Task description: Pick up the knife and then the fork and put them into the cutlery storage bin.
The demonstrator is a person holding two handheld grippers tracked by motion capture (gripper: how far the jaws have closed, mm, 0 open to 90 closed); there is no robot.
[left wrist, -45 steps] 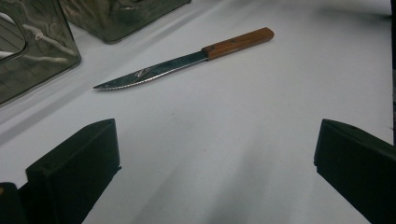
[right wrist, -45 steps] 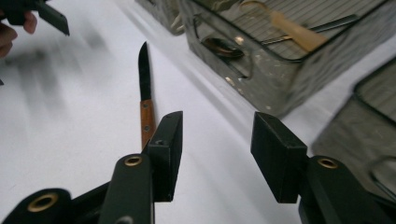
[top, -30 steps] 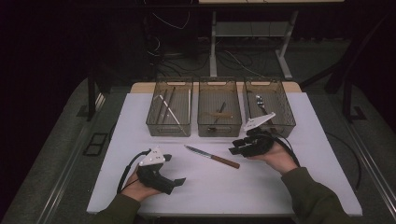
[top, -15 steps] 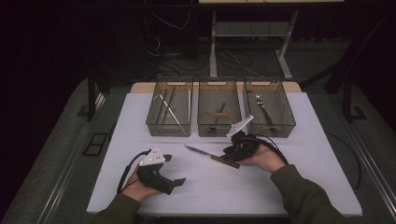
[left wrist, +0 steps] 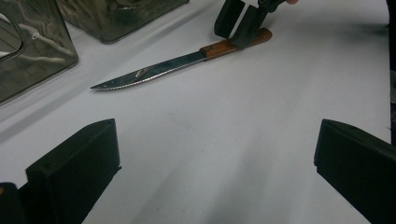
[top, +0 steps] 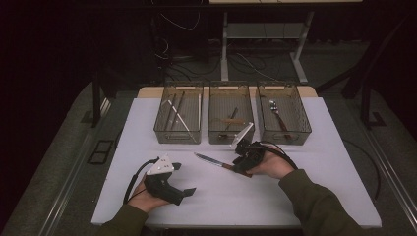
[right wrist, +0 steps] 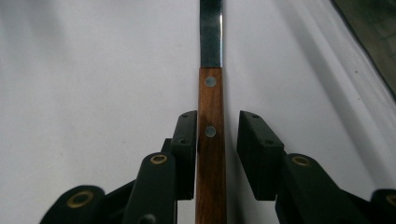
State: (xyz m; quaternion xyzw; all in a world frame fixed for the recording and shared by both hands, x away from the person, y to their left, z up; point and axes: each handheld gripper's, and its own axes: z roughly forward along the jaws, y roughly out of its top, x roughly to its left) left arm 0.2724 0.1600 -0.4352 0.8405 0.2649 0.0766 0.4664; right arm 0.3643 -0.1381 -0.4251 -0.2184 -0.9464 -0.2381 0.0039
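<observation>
A knife point(top: 210, 160) with a serrated blade and a brown wooden handle lies flat on the white table point(top: 305, 162), blade pointing left. My right gripper point(top: 237, 167) is down at the handle point(right wrist: 211, 140), one jaw on each side. The jaws have just been closing. The left pad point(right wrist: 186, 140) sits against the wood and a gap shows at the right pad point(right wrist: 257, 149), so the gripper is open. My left gripper point(top: 183, 178) rests near the front left, open wide and holding nothing. Its view shows the knife point(left wrist: 154, 70) ahead and the right gripper point(left wrist: 238, 23) over the handle.
Three clear bins stand in a row at the back: the left bin point(top: 178, 136) and the right bin point(top: 290, 137) hold metal utensils, and the middle bin point(top: 226, 138) holds a wooden-handled item. Dark floor, cables and table legs lie beyond the table.
My right hand has moved left and slightly down from near the right bin to the knife's handle, and its jaws now straddle it. The left hand and the knife have stayed put.
</observation>
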